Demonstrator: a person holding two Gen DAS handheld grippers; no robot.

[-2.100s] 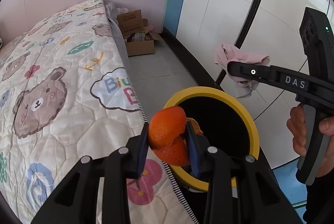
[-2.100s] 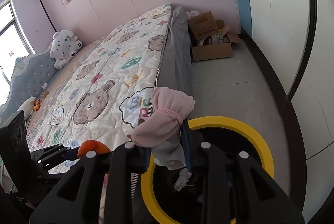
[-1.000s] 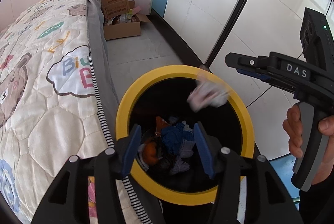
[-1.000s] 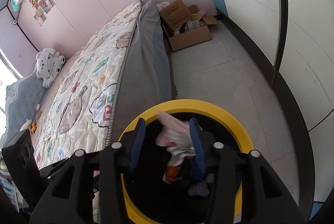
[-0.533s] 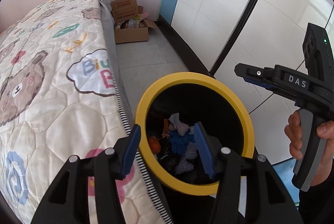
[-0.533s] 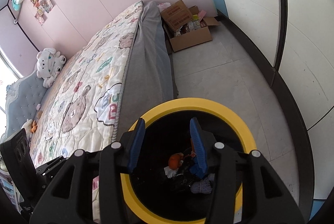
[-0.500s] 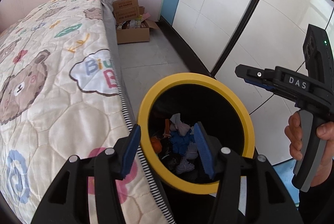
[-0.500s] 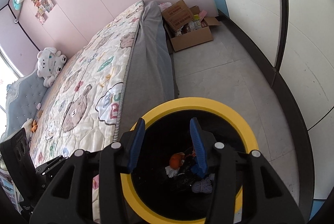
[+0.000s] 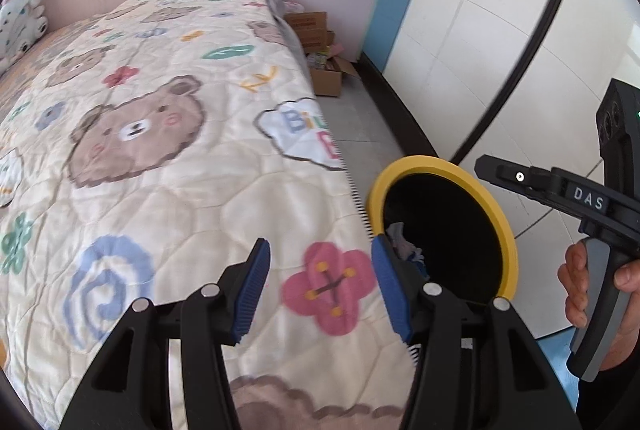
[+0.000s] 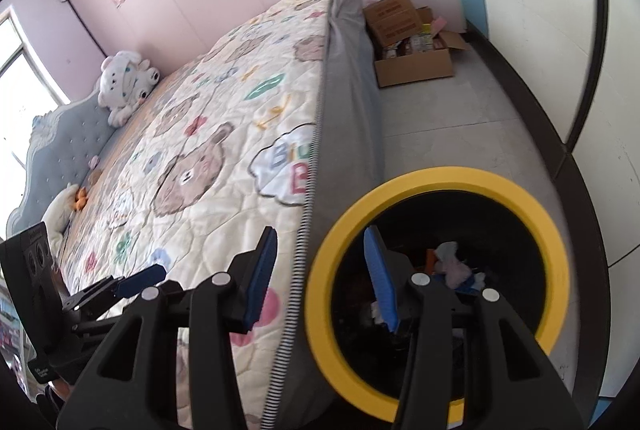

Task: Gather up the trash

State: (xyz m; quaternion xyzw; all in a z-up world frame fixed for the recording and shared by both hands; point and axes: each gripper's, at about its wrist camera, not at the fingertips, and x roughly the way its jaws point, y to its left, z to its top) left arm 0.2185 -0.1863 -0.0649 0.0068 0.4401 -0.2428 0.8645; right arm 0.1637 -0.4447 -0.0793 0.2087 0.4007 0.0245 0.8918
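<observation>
The round bin [image 10: 436, 185], yellow-rimmed and black inside, stands upright on the grey floor [image 10: 460, 117], mouth up, just beside the bed [image 9: 160, 157]. Crumpled trash [image 10: 456, 270] lies at its bottom. The left gripper [image 9: 320, 286] hangs over the quilted bear-print cover, jaws apart and empty; the right gripper [image 10: 320, 270] straddles the bin's rim, likewise empty. A cardboard box [image 10: 412, 41] sits by the far wall.
</observation>
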